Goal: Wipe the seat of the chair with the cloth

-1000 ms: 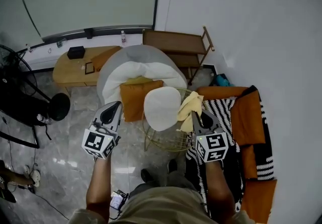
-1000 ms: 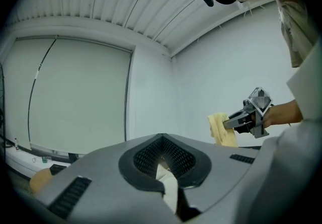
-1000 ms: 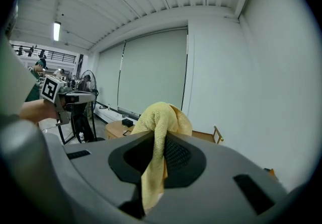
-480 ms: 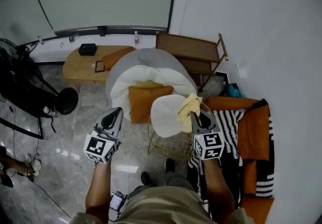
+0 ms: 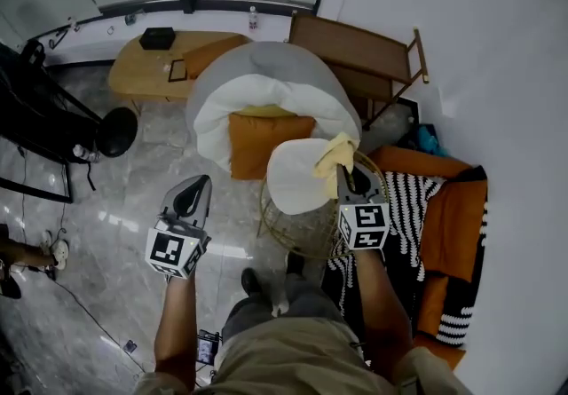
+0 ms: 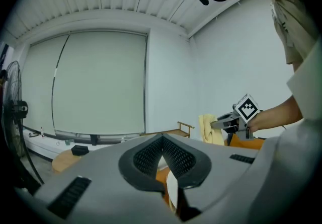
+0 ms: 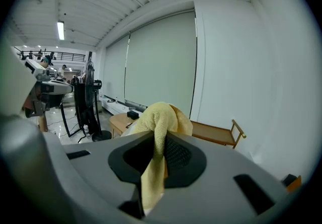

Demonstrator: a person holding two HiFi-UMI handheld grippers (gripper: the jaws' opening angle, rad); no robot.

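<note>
The right gripper (image 5: 346, 176) has edged the cloth (image 5: 336, 156), pinched in its jaws, over the right edge of the seat (image 5: 293, 178). The left gripper (image 5: 197, 186) hangs closed and empty. Wiping seems about to start: the next move is likely to lower the cloth and sweep.

Your left gripper (image 6: 162, 142) has its jaws pressed together at the tips with nothing between, and above and to the right of it your right gripper (image 6: 218, 124) pinches the yellow cloth (image 6: 207, 130).
</note>
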